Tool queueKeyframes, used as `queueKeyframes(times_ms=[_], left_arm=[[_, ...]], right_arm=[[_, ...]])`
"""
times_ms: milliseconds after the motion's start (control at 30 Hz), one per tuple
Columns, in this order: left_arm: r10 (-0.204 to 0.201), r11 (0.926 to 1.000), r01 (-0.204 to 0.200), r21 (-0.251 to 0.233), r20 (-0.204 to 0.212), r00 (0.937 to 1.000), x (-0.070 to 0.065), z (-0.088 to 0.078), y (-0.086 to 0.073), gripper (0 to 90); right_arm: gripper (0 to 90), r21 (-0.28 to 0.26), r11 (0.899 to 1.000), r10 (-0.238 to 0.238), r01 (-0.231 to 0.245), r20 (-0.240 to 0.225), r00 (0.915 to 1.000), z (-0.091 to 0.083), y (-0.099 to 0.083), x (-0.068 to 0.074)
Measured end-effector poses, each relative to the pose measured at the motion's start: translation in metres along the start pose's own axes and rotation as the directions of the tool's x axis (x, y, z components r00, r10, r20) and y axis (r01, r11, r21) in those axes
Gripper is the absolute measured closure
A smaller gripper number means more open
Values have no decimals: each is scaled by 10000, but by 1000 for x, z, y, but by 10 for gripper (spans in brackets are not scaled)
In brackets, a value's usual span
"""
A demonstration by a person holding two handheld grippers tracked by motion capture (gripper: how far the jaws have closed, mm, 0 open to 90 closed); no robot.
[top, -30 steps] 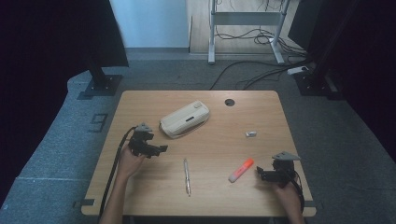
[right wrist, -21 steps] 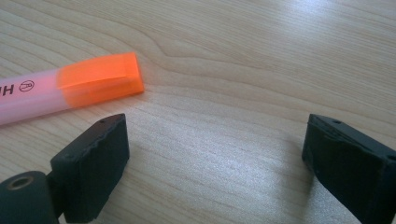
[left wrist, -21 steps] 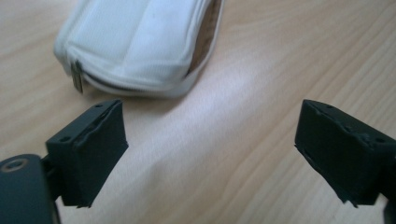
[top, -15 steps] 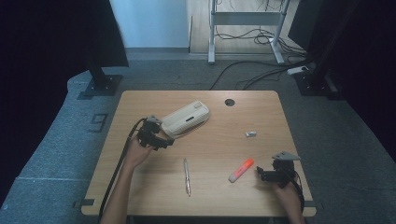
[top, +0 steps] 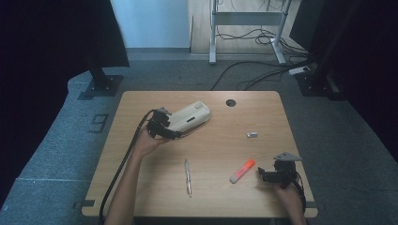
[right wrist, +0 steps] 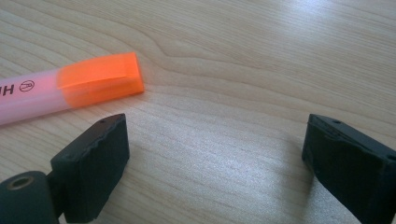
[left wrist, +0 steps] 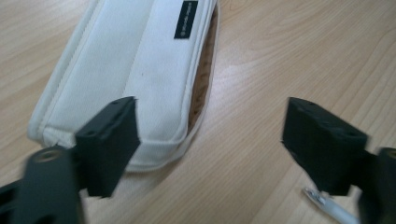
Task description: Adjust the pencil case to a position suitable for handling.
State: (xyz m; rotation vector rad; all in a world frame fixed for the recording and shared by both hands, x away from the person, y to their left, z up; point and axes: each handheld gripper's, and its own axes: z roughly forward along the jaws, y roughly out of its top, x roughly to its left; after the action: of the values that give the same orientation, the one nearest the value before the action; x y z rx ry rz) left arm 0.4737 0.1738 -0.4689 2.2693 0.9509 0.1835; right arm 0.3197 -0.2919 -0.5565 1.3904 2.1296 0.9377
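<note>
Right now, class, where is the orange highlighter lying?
In the high view, the orange highlighter lies near the table's right front, between the pen and right gripper.

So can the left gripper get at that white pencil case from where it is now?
Probably yes. The left gripper sits at the near end of the white pencil case, its jaws apart and just closing, one over the case's corner, no pad pressing yet. Nothing lies between them.

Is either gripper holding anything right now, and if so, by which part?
Nothing is held. The left gripper has open jaws at the near end of the white pencil case; the right gripper is open beside the orange highlighter.
</note>
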Motion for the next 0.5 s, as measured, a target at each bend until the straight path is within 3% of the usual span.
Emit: queueKeyframes(times_ms=[133,267,300,367,500], left_arm=[[-362,9986,368,-379,161,9992,9,3,0,258],[-417,9986,420,-316,92,9991,16,7,-1,275],[-424,9990,426,-105,166,9990,18,9,1,277],[-156,9998,157,127,-102,9998,16,12,6,276],[77,9997,-72,223,-226,9997,15,17,17,284]], right_arm=[[70,-2,10000,-2,2,0,10000,0,0,0],[70,-6,10000,-14,14,-1,10000,0,0,0],[70,-6,10000,-14,14,0,10000,0,0,0],[70,-1,10000,-3,3,3,10000,0,0,0],[70,0,10000,-4,4,3,10000,0,0,0]])
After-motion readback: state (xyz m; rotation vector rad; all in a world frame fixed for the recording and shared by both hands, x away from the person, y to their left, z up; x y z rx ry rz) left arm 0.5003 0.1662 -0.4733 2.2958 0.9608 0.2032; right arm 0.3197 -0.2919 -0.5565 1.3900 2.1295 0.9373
